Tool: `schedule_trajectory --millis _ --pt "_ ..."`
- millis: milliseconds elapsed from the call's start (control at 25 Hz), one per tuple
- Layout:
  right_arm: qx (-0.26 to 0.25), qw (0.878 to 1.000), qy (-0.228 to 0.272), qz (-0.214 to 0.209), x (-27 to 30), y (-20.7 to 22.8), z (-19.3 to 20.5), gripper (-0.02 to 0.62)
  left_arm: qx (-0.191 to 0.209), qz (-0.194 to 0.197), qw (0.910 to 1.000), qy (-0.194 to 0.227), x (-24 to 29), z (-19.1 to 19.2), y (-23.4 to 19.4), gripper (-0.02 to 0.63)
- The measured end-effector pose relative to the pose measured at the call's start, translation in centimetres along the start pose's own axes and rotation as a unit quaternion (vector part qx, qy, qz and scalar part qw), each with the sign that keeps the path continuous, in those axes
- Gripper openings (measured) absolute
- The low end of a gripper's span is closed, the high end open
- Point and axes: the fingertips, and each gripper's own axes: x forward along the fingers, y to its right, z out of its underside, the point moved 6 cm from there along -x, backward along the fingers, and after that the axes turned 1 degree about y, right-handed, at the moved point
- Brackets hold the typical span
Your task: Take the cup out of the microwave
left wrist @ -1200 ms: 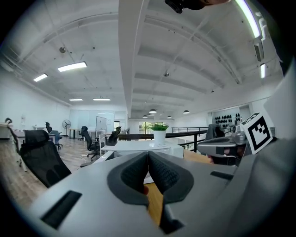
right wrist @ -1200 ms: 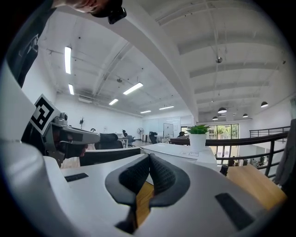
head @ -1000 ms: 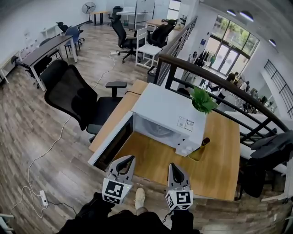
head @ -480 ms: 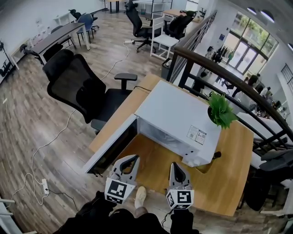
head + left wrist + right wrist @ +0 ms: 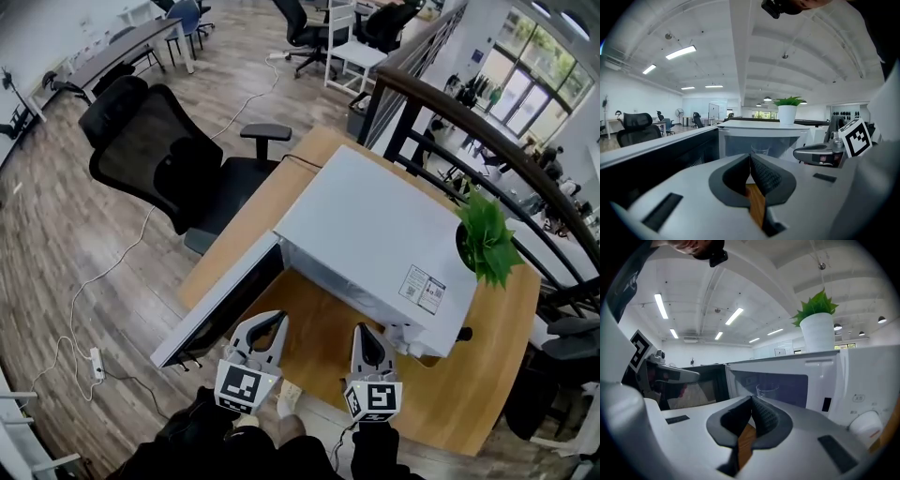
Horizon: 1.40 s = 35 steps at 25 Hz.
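Glass: noting cup (image 5: 766, 391) sitting upright inside open white microwave (image 5: 375, 234) on desk (image 5: 309, 323); holding left gripper (image 5: 277, 319) and right gripper (image 5: 364, 330) clenched, empty, outside.

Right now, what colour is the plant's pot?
White pot, clearest in the right gripper view.

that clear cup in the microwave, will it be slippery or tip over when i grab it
The cup looks clear and smooth-walled, likely glass or hard plastic: probably stiff, somewhat slippery, perhaps breakable. No liquid shows through it, so it is probably light. It stands upright in the microwave; a push near the rim might tip it.
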Motion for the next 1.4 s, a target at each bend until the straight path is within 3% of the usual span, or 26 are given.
schedule_trajectory --millis 400,480,720,1400 --pt "0.015 0.999 -0.013 -0.028 5.1 2.0 2.5 0.017 -0.010 -0.004 0.9997 -0.021 4.1 2.2 -1.4 0.025" --pt "0.021 0.999 -0.016 -0.043 6.1 1.9 2.8 0.122 -0.014 -0.007 0.9996 -0.024 4.4 2.5 -1.7 0.025" --pt "0.034 0.997 -0.026 -0.060 8.9 2.2 3.9 0.178 -0.020 -0.017 0.9993 -0.028 5.1 3.0 -2.3 0.025" --pt "0.028 0.994 -0.037 -0.103 13.7 2.2 4.6 0.156 -0.032 -0.034 0.9979 -0.045 6.1 4.0 -3.9 0.025"
